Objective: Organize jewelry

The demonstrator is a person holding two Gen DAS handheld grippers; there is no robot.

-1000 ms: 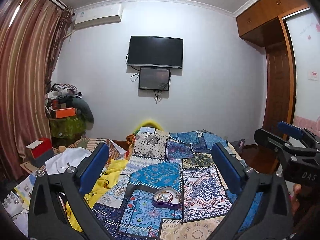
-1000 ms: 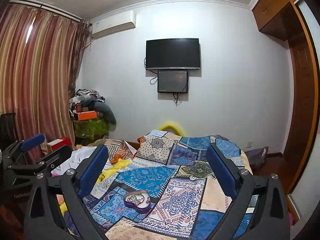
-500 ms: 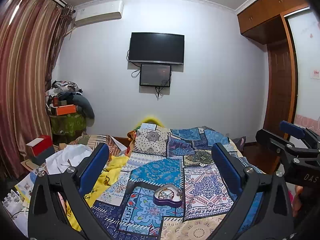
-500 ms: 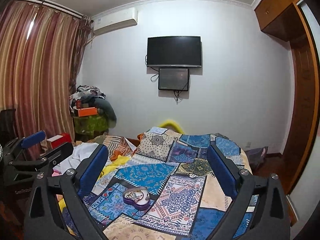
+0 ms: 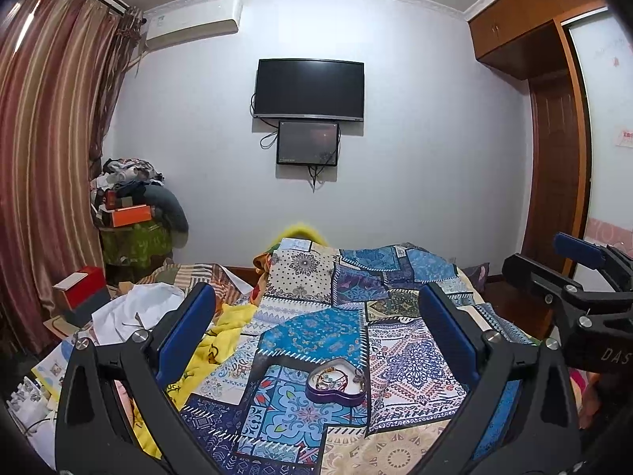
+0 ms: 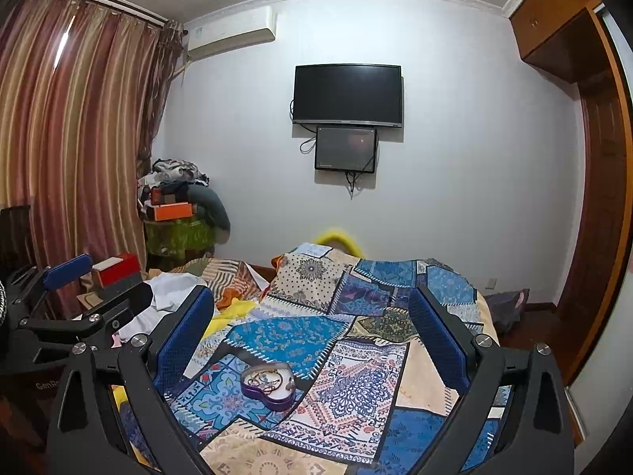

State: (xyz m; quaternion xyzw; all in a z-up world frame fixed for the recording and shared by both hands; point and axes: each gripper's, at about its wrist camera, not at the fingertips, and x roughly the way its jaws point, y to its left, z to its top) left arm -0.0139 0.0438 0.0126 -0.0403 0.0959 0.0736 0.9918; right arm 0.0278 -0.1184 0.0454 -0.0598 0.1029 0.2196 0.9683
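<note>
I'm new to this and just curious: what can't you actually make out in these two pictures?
- Jewelry in the heart-shaped box: too small in both views to tell the pieces apart.
- Bed's near edge: hidden behind the left gripper and right gripper.
- Person: only a bit of hand, cut off at the left view's right edge.
- Wall notice: lettering too small, cut off.

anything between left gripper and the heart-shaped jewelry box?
No. In the left wrist view, only bare patchwork quilt lies between the open left gripper and the jewelry box.
</note>
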